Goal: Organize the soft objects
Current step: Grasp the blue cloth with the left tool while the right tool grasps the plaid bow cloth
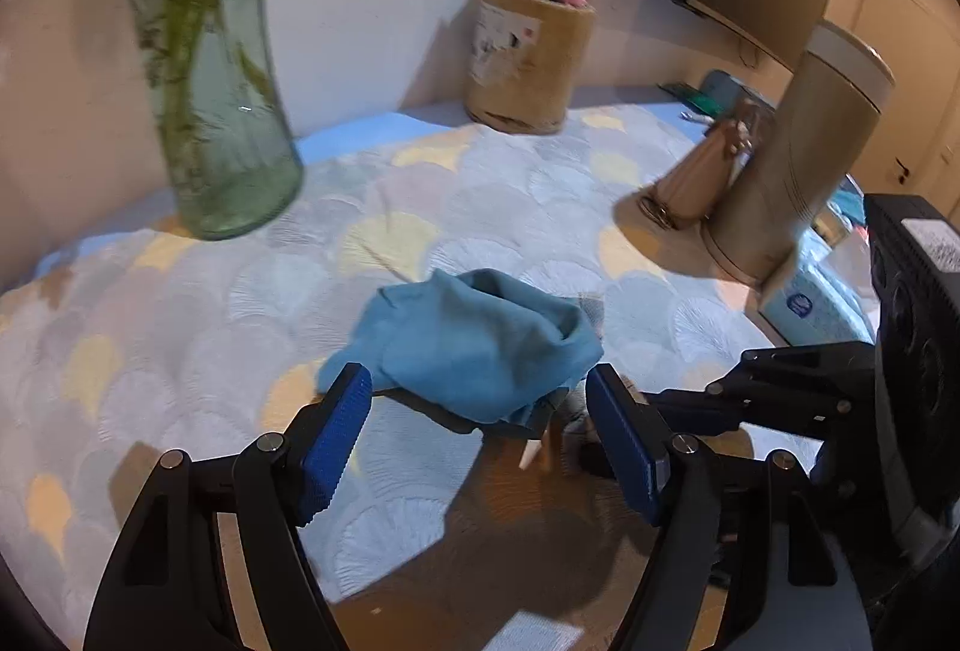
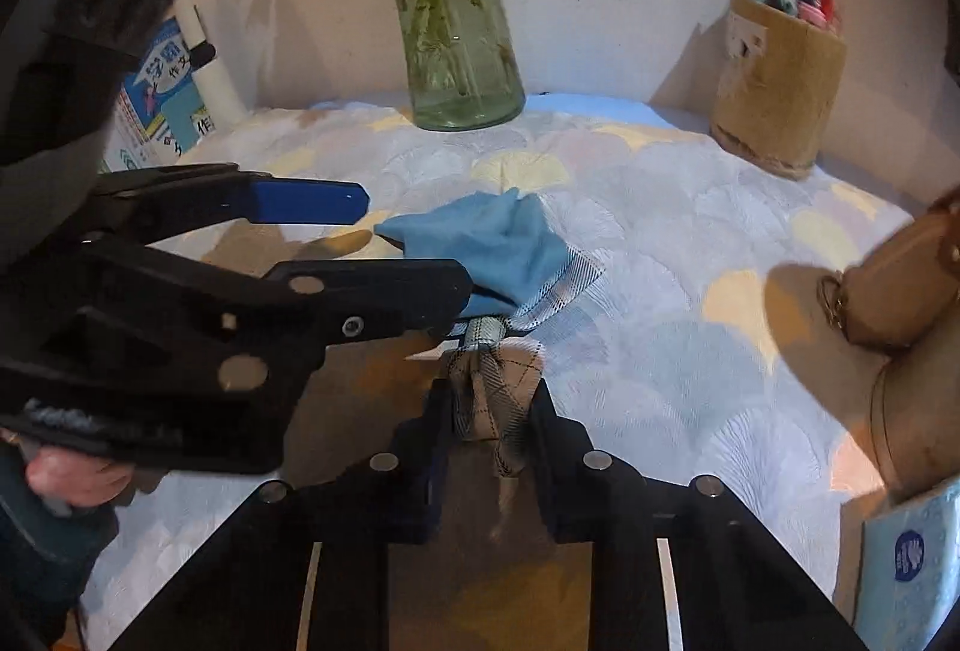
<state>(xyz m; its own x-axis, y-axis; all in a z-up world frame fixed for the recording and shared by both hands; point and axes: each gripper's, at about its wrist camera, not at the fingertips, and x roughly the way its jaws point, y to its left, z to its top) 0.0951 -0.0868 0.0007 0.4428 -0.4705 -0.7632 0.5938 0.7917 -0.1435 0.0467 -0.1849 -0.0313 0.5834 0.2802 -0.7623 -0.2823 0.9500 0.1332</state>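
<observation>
Two grippers meet over the patterned tablecloth [image 1: 180,303], with the glass vase [image 1: 210,111], the pen holder [image 1: 528,63] and the tall beige cylinder [image 1: 798,159] standing well back, so you have bare room to work in the middle. Your blue cloth [image 1: 480,339] lies bunched near the centre, lapped over a plaid cloth [image 2: 492,387] whose checked edge shows beneath it. Your right gripper [image 2: 489,411] is clamped on a gathered fold of that plaid cloth, probably to lift or drag it from under the blue one. Your left gripper [image 1: 480,405] has its fingers spread wide to either side of the blue cloth's near edge; the left pad [image 1: 336,441] sits just beside the fabric, gripping nothing. It looks staged to close on the blue cloth.
</observation>
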